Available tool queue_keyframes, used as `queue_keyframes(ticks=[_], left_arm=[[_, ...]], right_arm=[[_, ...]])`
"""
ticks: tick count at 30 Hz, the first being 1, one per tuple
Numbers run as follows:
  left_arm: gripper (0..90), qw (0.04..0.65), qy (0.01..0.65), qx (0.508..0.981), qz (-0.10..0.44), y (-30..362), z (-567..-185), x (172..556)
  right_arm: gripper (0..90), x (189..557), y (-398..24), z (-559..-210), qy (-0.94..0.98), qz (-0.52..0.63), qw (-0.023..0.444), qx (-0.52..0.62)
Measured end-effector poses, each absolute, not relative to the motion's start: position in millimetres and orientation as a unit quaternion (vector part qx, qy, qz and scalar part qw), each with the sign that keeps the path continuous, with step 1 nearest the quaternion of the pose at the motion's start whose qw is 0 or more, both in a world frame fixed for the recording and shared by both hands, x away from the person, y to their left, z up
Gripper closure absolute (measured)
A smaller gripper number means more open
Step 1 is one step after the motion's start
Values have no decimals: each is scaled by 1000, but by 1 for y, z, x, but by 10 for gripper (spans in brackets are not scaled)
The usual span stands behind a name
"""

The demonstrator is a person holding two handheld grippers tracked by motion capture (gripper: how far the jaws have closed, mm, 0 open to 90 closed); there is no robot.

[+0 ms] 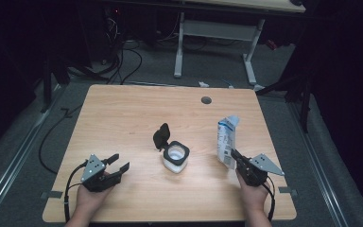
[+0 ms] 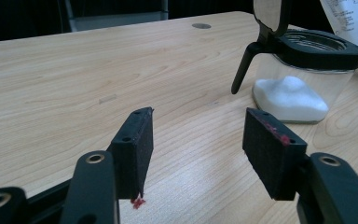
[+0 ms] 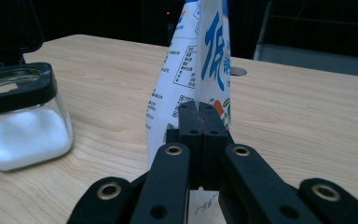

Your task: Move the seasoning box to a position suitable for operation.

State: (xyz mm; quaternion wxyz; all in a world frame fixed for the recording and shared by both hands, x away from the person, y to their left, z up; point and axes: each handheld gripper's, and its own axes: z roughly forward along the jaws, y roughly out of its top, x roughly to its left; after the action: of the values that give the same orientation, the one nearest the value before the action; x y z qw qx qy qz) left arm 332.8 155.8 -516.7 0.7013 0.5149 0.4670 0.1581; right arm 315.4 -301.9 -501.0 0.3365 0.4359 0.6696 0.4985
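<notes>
Two things matter here: the white-and-blue pouch (image 3: 191, 70) and the glass jar (image 1: 176, 157) with its black hinged lid flipped up, white grains lying in its bottom. Thin, soft and crinkly, the pouch probably weighs little and would sag or slip if pinched low, so a flat seam or edge looks the sensible place to hold. That is where the right gripper (image 3: 199, 135) has it: its fingers are clamped flat together on the pouch's near edge, which stands upright above them on the worktop (image 1: 123, 118). Over at the left gripper (image 2: 196, 149), fingers gape apart on nothing; the jar sits ahead of them, off to their right, well apart.
</notes>
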Motion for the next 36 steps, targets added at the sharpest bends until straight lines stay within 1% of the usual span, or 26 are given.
queue_keyframes(ticks=[9, 17, 27, 36], left_arm=[[434, 699, 468, 518, 155, 153, -517, 333], [434, 698, 468, 520, 153, 152, -518, 332], [434, 699, 467, 519, 153, 152, -518, 333], [433, 698, 468, 520, 153, 152, -518, 333]], right_arm=[[900, 318, -307, -504, 660, 506, 344, 437], [900, 318, -307, -515, 666, 499, 335, 442], [896, 316, -312, -516, 666, 501, 323, 449], [847, 313, -312, -517, 666, 501, 314, 455]])
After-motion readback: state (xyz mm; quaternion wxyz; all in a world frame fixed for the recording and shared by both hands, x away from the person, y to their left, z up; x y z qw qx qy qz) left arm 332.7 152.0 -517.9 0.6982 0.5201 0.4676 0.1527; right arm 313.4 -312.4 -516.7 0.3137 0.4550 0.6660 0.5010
